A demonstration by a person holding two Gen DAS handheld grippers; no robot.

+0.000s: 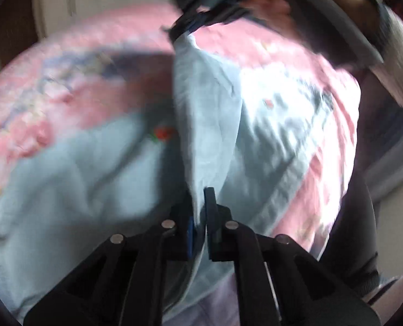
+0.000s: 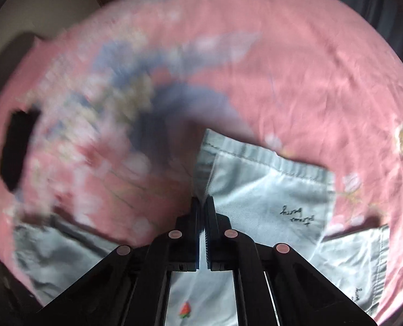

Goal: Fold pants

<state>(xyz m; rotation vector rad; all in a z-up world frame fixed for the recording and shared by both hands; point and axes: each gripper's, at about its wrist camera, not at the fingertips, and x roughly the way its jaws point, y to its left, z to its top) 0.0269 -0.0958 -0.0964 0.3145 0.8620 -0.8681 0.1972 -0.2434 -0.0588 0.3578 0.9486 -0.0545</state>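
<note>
Pale blue pants (image 2: 266,190) spread on a pink flowery bed (image 2: 296,68), left gripper (image 1: 200,209) jaws pinched shut on a lifted fold, right gripper (image 2: 202,212) jaws pinched shut on the pants edge

Pale blue pants (image 2: 269,190) lie on a pink floral bedspread (image 2: 296,68)

Right tongs (image 2: 203,203) pinch pants (image 2: 269,190) over bedspread (image 2: 296,68)

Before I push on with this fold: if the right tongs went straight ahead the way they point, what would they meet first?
The right tongs are already shut on the pants, so more of that cloth comes first. Past its hem lies the pink bedspread; depth is unclear in the blur.
</note>
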